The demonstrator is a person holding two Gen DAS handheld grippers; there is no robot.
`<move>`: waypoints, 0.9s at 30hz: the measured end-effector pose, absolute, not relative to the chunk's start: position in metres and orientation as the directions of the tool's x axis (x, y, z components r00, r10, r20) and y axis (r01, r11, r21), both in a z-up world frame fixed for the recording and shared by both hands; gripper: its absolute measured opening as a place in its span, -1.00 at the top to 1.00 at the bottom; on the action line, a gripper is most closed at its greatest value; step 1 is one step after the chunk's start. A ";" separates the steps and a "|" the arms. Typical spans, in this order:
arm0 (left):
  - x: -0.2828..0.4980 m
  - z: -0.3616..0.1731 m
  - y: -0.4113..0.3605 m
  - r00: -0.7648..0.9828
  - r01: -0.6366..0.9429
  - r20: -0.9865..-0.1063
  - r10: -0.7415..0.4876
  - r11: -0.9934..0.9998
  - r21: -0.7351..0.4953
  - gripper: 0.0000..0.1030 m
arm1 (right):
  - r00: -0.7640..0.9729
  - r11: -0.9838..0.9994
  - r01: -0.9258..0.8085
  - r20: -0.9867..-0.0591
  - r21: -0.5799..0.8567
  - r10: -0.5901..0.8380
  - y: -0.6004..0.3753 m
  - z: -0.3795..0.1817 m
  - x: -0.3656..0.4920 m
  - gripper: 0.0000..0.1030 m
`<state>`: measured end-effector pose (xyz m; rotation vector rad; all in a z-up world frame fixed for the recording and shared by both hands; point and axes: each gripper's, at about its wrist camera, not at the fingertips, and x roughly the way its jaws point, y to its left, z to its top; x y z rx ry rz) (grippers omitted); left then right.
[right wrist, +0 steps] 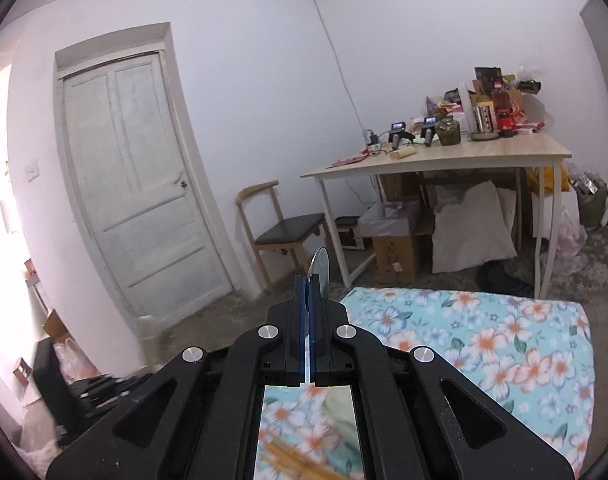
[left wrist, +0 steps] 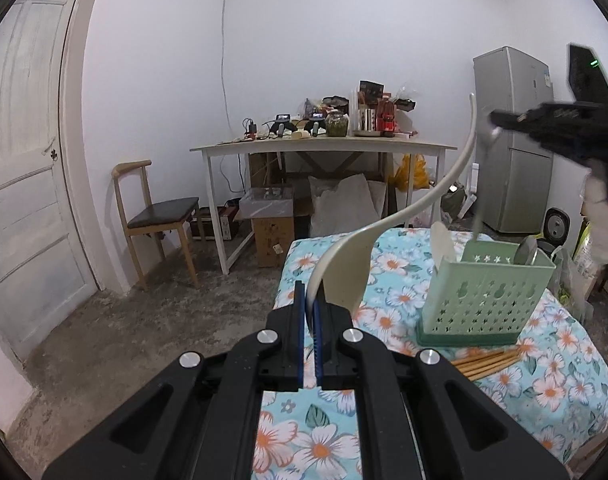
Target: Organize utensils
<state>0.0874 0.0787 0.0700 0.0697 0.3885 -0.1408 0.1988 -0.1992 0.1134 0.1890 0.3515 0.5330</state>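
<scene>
Left wrist view: the left gripper [left wrist: 311, 300] is clamped on the bowl end of a cream ladle [left wrist: 440, 184], whose long handle curves up toward 1 o'clock. At 3 o'clock of the fingers a green caddy [left wrist: 484, 300] stands upright on the floral cloth [left wrist: 552, 384] that covers the near table. Inside the caddy, a cream spoon [left wrist: 442, 244] sticks up at its left end and a metal spoon bowl [left wrist: 524, 250] shows at its right. Chopsticks [left wrist: 488, 362] lie flat on the cloth just in front of the caddy, at its 6 o'clock. At 2 o'clock, high above the caddy, the right gripper [left wrist: 500, 118] comes in from the frame edge, its tips at the top of a thin metal utensil [left wrist: 481, 184] that runs down into the caddy's back left corner. It is blurred, so I cannot say surely what kind it is. A desk [left wrist: 324, 146], chair [left wrist: 155, 212] and fridge [left wrist: 512, 140] stand behind.

Right wrist view: the right gripper [right wrist: 308, 300] has its fingers pressed together on the utensil [right wrist: 321, 270], a rounded metal end poking out past the tips at 12 o'clock. The cloth [right wrist: 484, 344] spreads at 3 o'clock; the door [right wrist: 143, 176] is at 10 o'clock.
</scene>
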 end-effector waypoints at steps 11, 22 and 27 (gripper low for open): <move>0.096 0.066 0.068 0.905 0.185 -0.399 -0.146 0.981 0.061 0.94 | 0.758 0.878 -0.382 -0.446 0.288 0.476 -0.192 0.057 0.234 0.91; 0.084 0.077 0.037 0.925 0.230 -0.350 -0.150 0.952 0.199 0.94 | 0.815 0.885 -0.370 -0.357 0.284 0.456 -0.220 0.082 0.188 0.52; 0.069 0.079 -0.004 0.956 0.252 -0.261 -0.137 0.838 0.484 0.94 | 0.866 0.897 -0.317 -0.292 0.307 0.406 -0.255 0.093 0.155 0.47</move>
